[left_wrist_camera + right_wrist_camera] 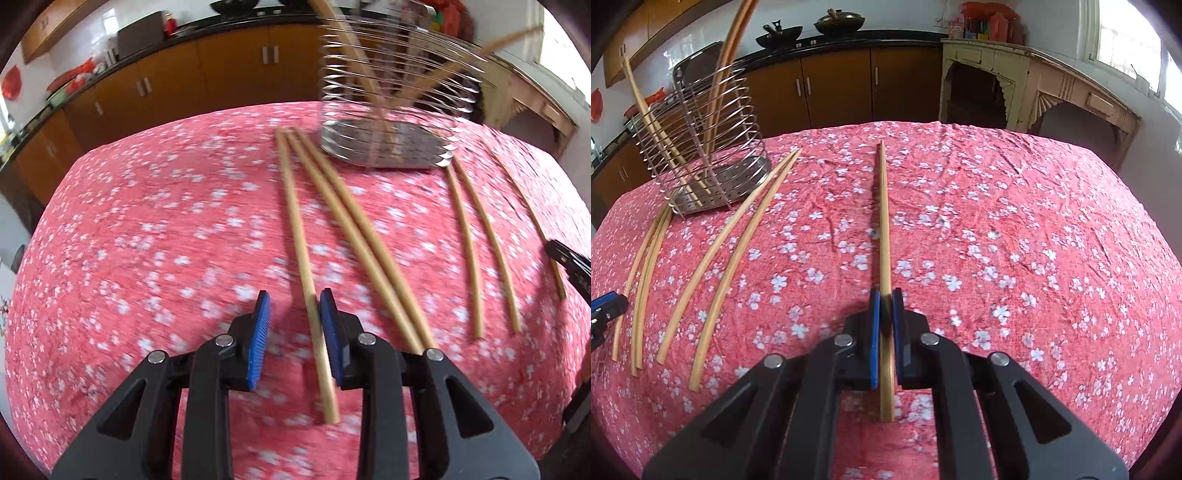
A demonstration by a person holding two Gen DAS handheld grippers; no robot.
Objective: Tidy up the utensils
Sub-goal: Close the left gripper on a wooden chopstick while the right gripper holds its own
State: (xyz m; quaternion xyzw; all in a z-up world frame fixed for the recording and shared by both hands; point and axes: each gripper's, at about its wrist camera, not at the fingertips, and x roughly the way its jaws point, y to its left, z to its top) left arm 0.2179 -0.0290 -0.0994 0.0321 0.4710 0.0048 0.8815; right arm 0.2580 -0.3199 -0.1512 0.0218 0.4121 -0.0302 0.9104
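Several wooden chopsticks lie on the red floral tablecloth (147, 229). My left gripper (294, 301) is open, its blue pads on either side of one chopstick (303, 236) that lies on the cloth. Two more chopsticks (354, 229) lie just to its right. A wire utensil holder (388, 110) stands at the far side with a few chopsticks in it; it also shows in the right wrist view (701, 147). My right gripper (885, 299) is shut on a single chopstick (884, 221) that points away. The right gripper's tip shows at the left wrist view's edge (569, 258).
Loose chopsticks (713, 258) lie left of my right gripper, near the left gripper's tip (605, 306). Brown kitchen cabinets (834, 85) and a pale wooden cabinet (1034, 85) stand beyond the table's far edge. Woks (838, 22) sit on the counter.
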